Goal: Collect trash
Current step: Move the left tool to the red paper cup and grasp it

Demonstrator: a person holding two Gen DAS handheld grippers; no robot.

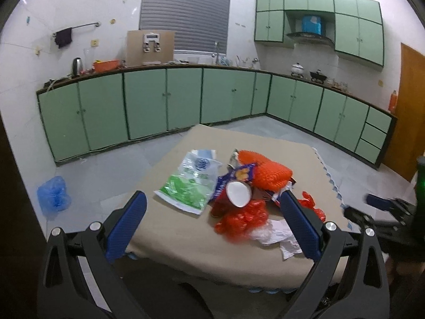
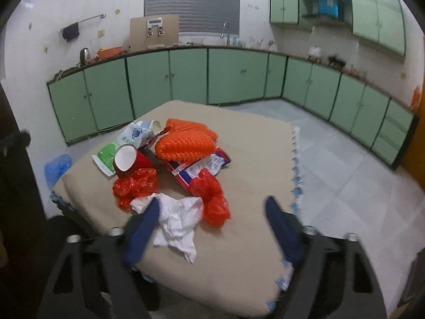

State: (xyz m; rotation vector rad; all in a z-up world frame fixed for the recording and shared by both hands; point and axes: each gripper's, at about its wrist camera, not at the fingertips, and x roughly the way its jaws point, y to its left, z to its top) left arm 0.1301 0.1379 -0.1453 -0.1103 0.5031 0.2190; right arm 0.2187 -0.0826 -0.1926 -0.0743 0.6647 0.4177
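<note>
Beige mat (image 2: pixel 239 239) under heaped trash (image 2: pixel 175 164).

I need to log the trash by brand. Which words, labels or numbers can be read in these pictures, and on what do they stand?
None can be read.
White and green plastic bag: blue round logo, print too blurred.
Blue snack wrapper: lettering too blurred.
Red and white package: print too small.

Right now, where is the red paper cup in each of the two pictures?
Left wrist view: the red cup lies on its side at centre, white inside facing the camera, right of the green-and-white bag.
Right wrist view: the cup lies left of centre, above the white tissue.
Shared landmark: the orange net just behind it.
</note>
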